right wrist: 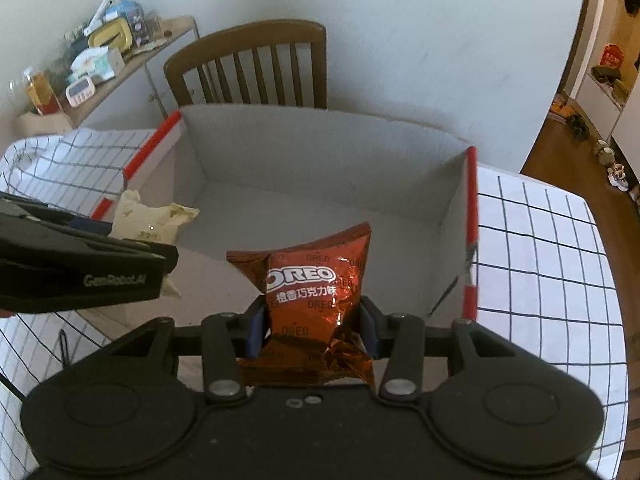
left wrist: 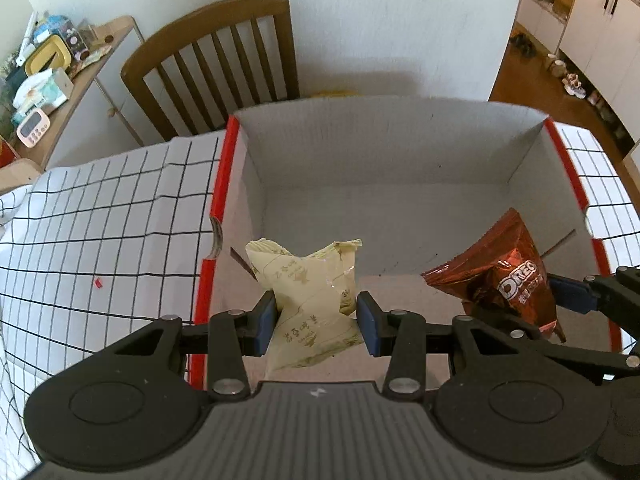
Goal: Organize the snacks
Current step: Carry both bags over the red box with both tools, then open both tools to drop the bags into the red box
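Note:
My left gripper [left wrist: 316,322] is shut on a pale yellow snack packet [left wrist: 308,280], its blue pads pinching the packet's middle. The packet hangs over the near left part of an open cardboard box [left wrist: 400,152] with grey inner walls and red edges. My right gripper [right wrist: 313,330] is shut on a brown-orange Oreo packet [right wrist: 316,292], held over the box's near side. In the left wrist view the Oreo packet [left wrist: 508,276] shows at the right. In the right wrist view the pale packet [right wrist: 152,222] and the left gripper's black body show at the left. No snack lies on the visible box floor.
The box stands on a table with a white black-grid cloth [left wrist: 100,220]. Behind it a wooden chair [left wrist: 224,60] faces the table against a white wall. A side counter [right wrist: 120,56] at the far left holds cluttered household items. Wooden floor and cabinets [left wrist: 592,20] lie to the right.

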